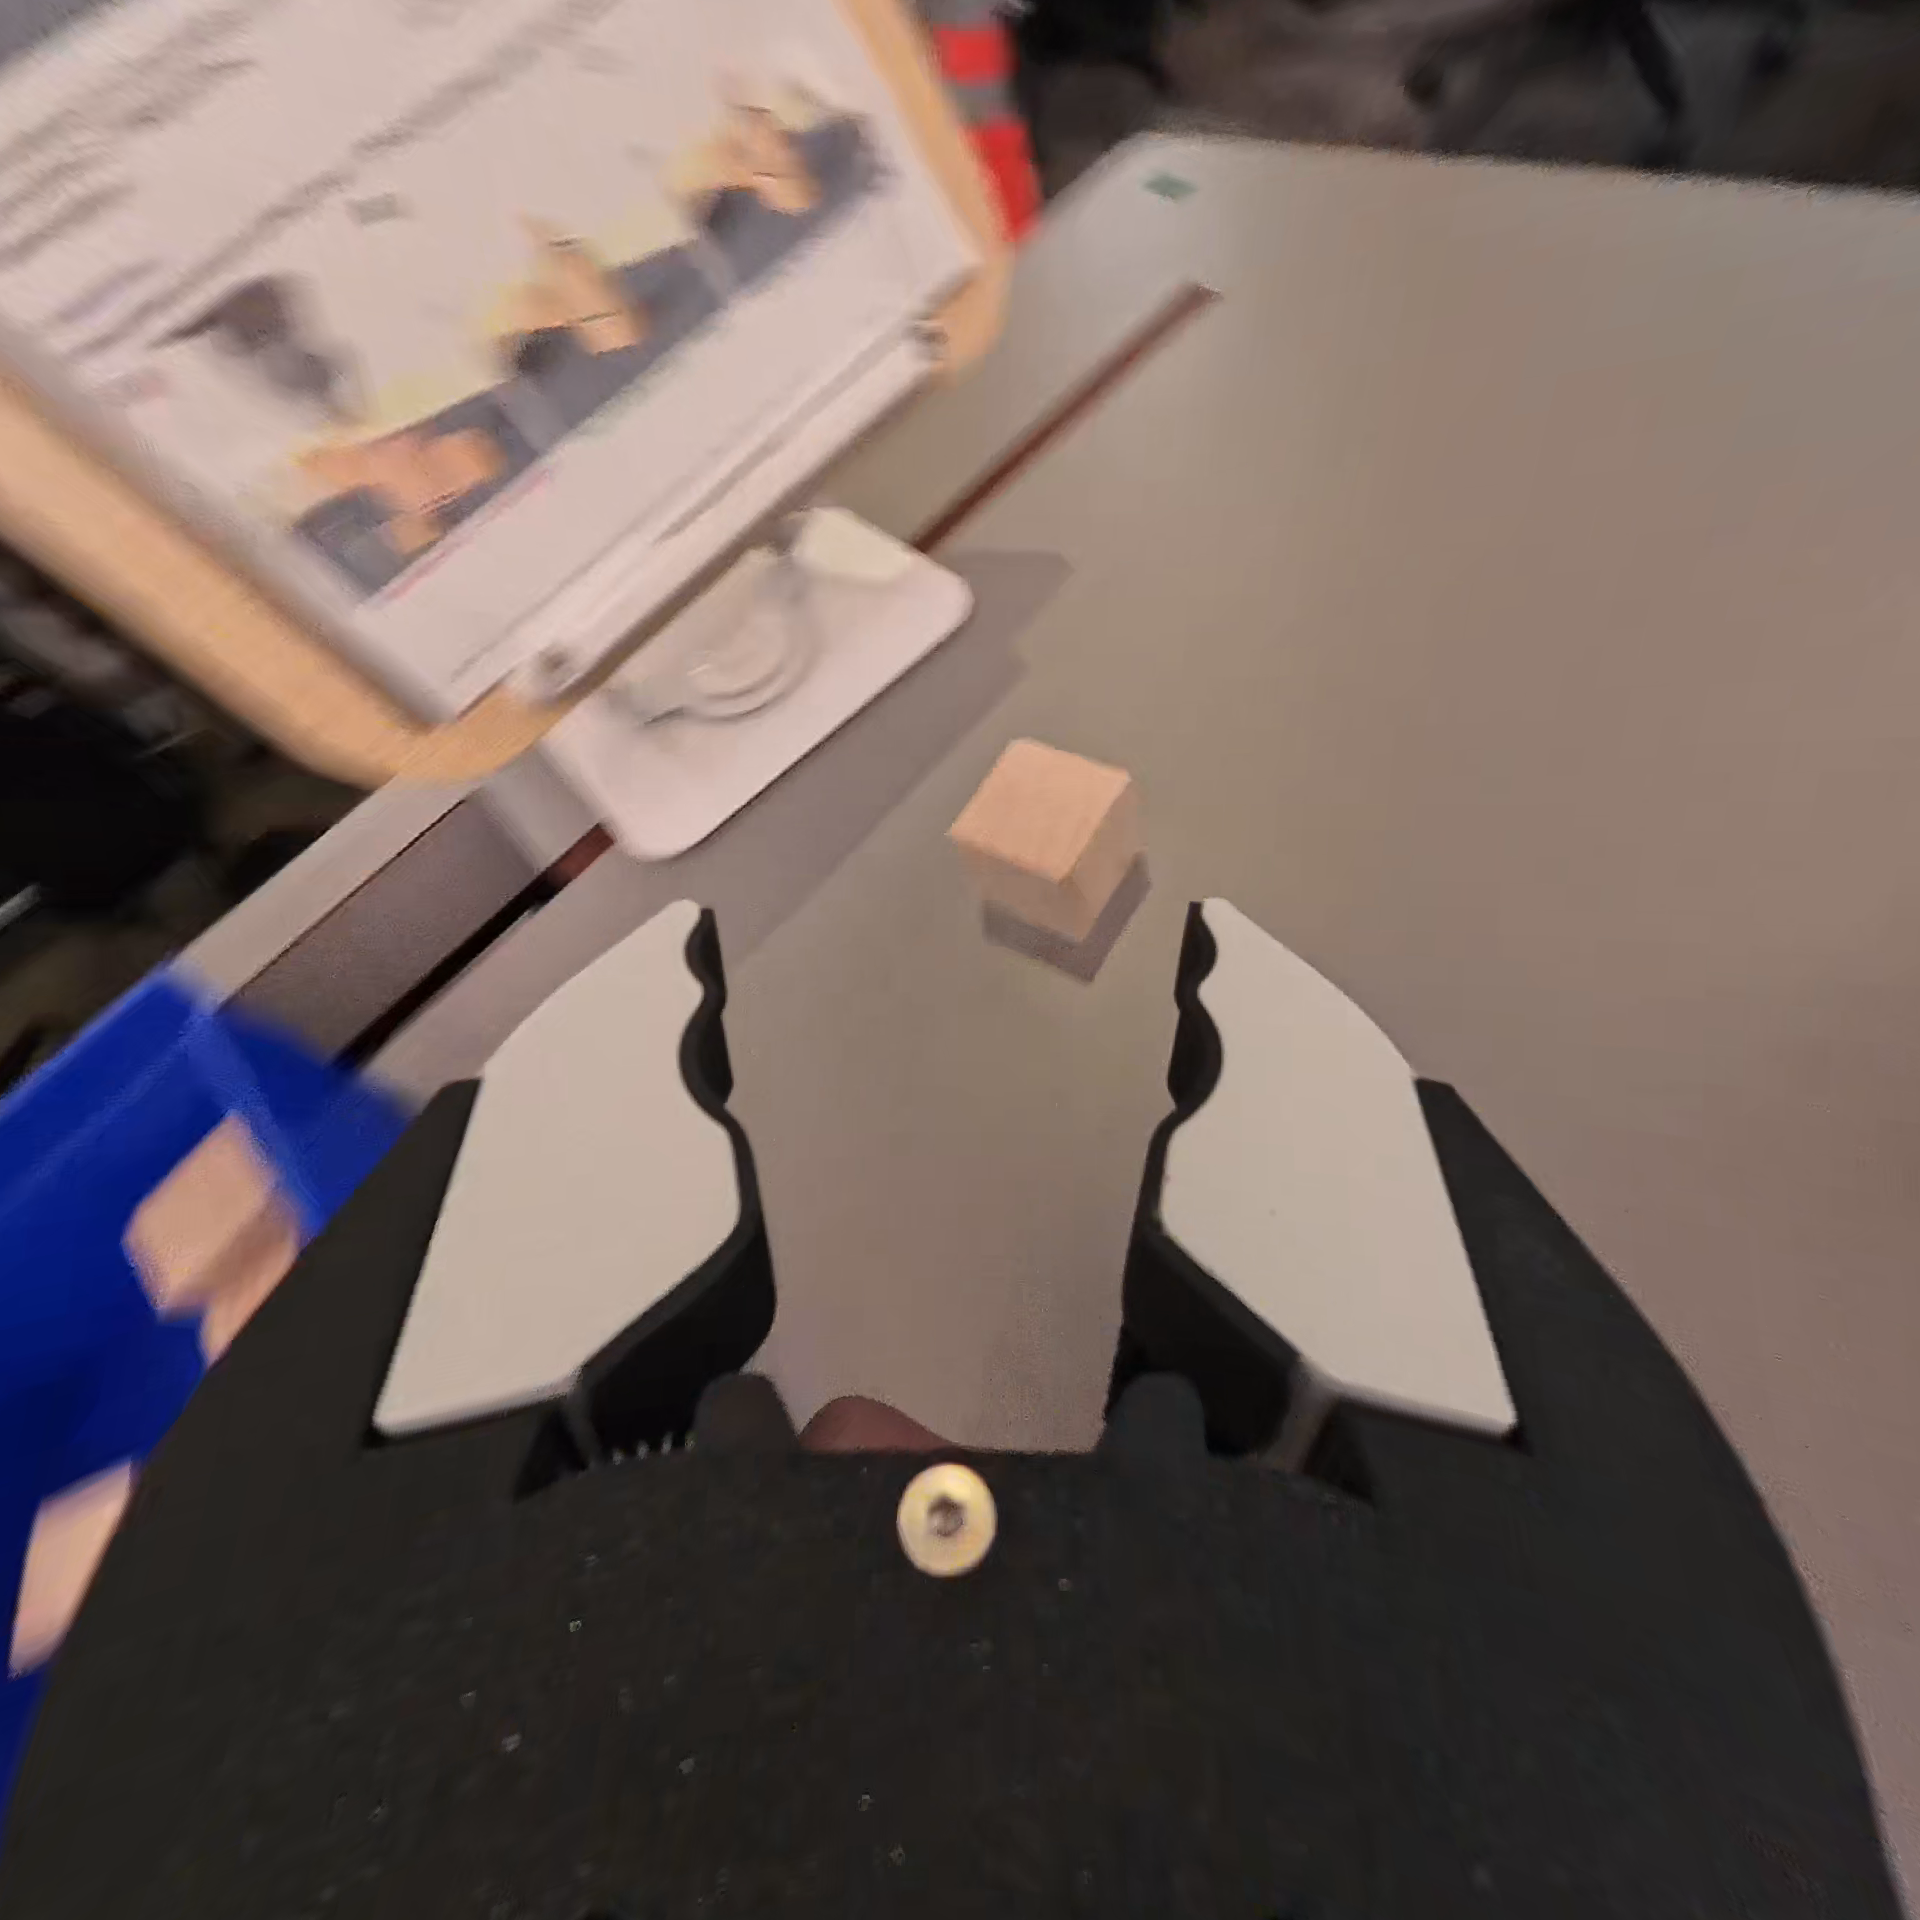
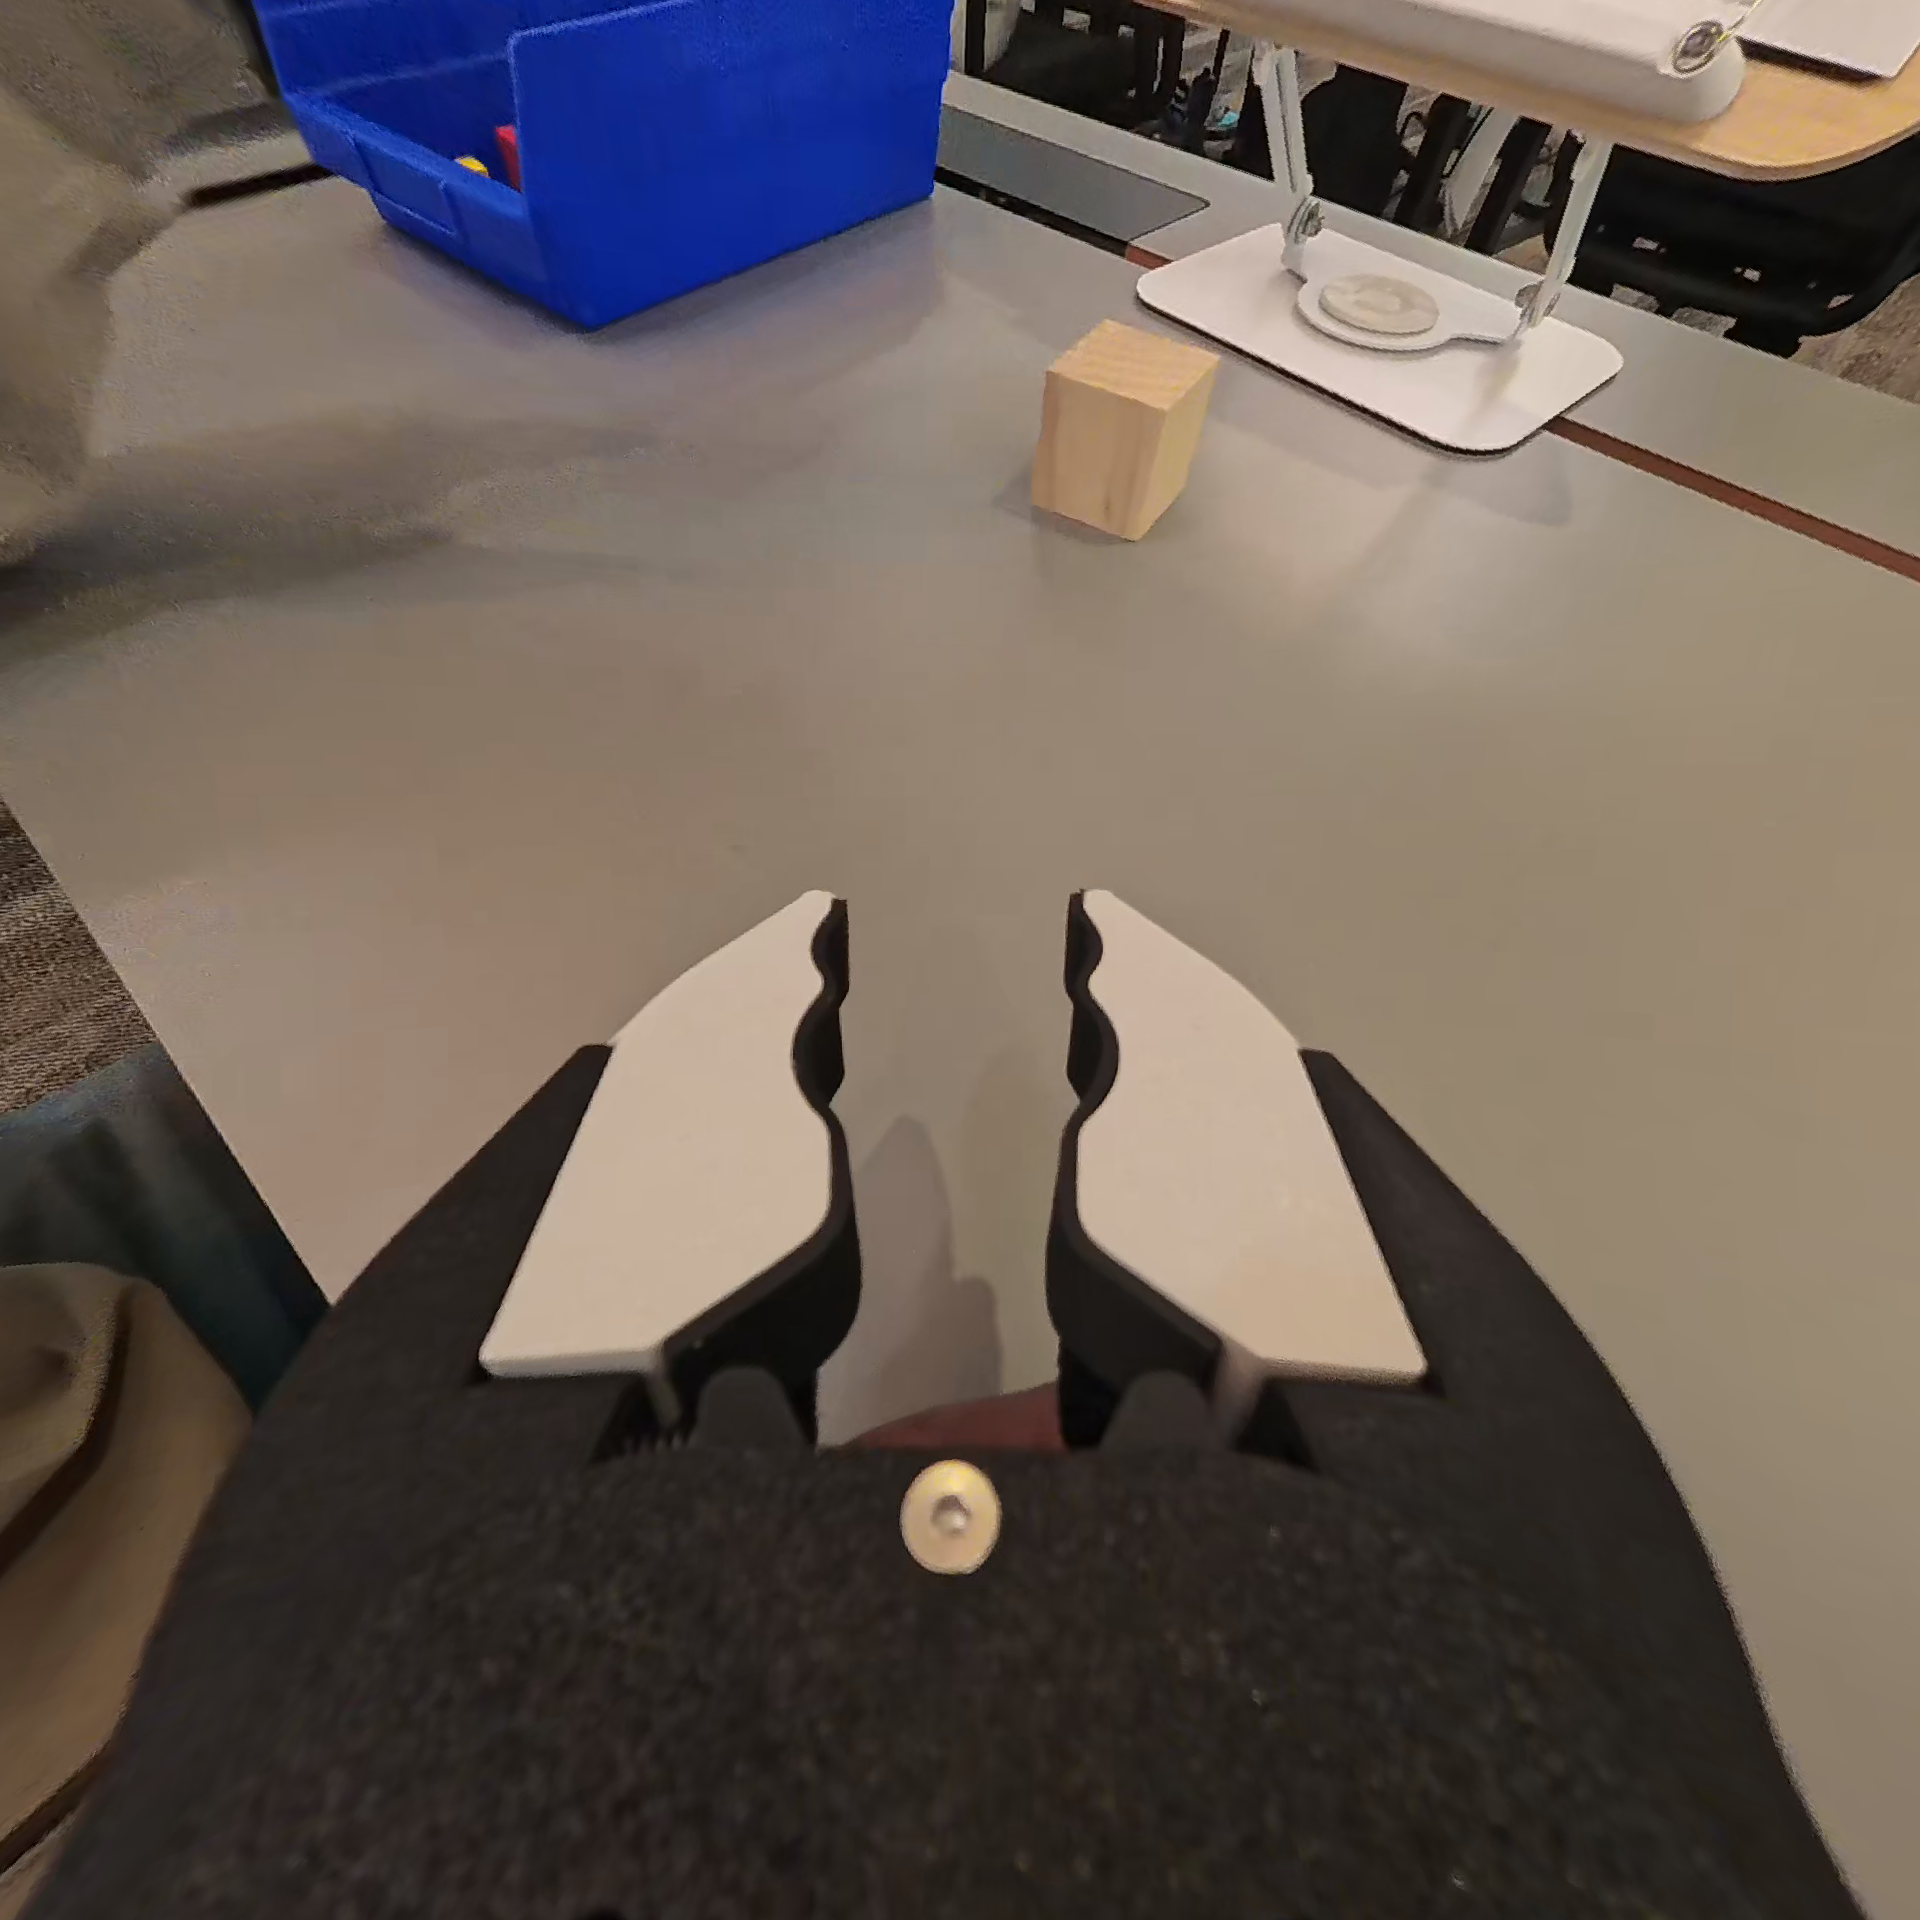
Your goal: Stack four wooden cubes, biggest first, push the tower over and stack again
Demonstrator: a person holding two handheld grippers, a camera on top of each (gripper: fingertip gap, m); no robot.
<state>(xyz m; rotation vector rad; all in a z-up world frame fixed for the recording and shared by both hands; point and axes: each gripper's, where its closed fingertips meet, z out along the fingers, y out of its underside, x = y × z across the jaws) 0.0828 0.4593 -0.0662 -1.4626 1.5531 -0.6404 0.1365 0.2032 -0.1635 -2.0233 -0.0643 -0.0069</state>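
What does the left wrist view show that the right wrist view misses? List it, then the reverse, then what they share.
Only the left wrist view: blurred wooden cubes inside the blue bin, a tilted printed sheet on the stand, and the left gripper, jaws wide apart and empty.

Only the right wrist view: red and yellow pieces in the bin, a sleeve at the left edge, and the right gripper, jaws open and empty.

Both: one wooden cube standing alone on the grey table, the bin, and the white stand base.
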